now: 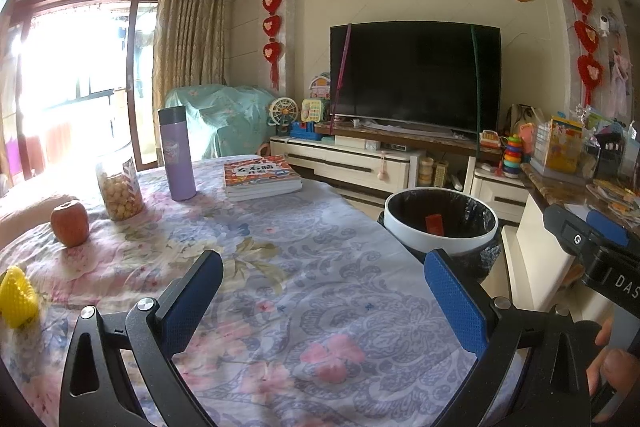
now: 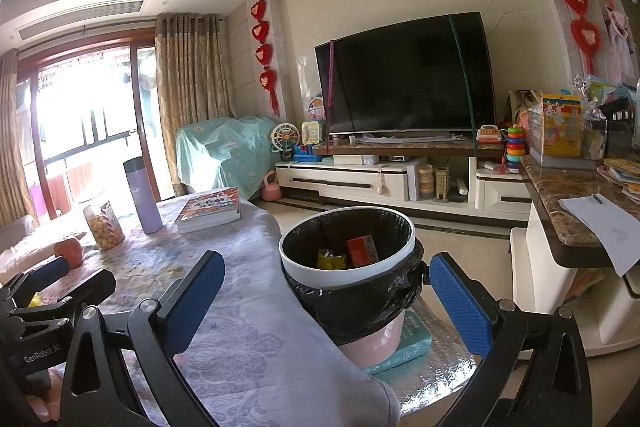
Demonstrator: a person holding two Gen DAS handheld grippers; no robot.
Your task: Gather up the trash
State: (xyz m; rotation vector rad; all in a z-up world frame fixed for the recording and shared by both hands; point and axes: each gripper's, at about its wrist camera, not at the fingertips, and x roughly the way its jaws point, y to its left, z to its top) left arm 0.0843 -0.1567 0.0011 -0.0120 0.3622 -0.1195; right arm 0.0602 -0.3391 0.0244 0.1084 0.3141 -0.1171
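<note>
With both the left gripper point(image 1: 323, 301) and right gripper point(image 2: 326, 301) spread wide and empty, the yellow scrap point(image 1: 17, 297) at the bench's left edge is probably best pinched low, then carried to the bin point(image 2: 347, 277).

Right gripper point(image 2: 326, 301) jaws apart, empty; trash bin point(image 2: 347, 273) just ahead.
</note>
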